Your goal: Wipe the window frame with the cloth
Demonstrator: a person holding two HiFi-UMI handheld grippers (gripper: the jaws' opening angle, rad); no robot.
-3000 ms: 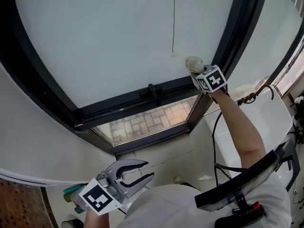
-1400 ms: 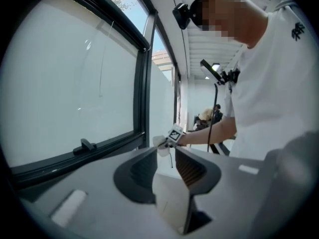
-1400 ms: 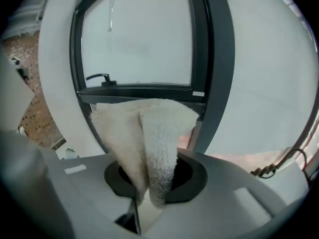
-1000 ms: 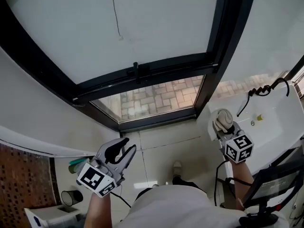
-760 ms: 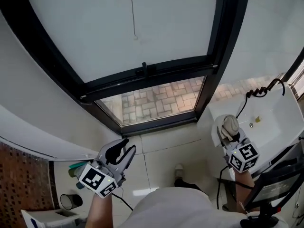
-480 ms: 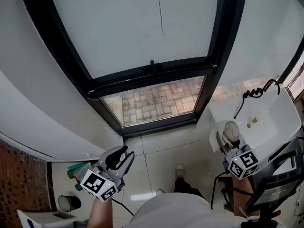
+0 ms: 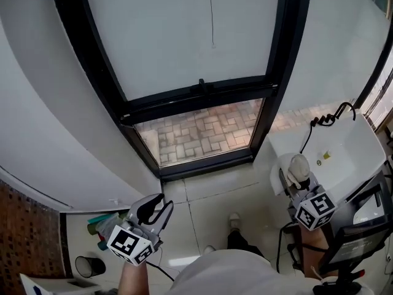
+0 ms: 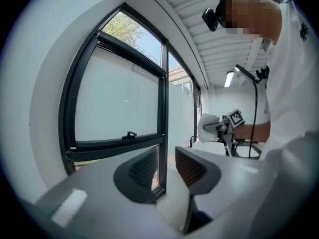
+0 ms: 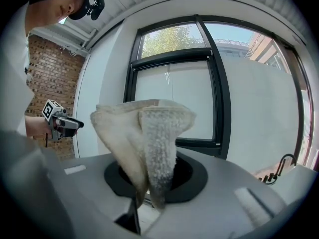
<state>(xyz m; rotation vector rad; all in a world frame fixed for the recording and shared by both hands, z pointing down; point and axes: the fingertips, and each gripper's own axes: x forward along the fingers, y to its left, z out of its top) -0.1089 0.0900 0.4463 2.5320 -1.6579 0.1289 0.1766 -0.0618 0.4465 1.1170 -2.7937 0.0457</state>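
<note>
Cloth [image 9: 144,143]: cream, nubby terry, folded into a cone. It is clamped between the right gripper [image 9: 149,203] fingers and bulges above them. The black window frame [image 7: 202,97] is seen well beyond the fingertips, untouched. Versus 3 s ago, the cloth is pulled off the frame corner and lowered, with the fingers tilted up. The left gripper [image 8: 167,166] is held low, its ribbed fingers apart with nothing between them.
</note>
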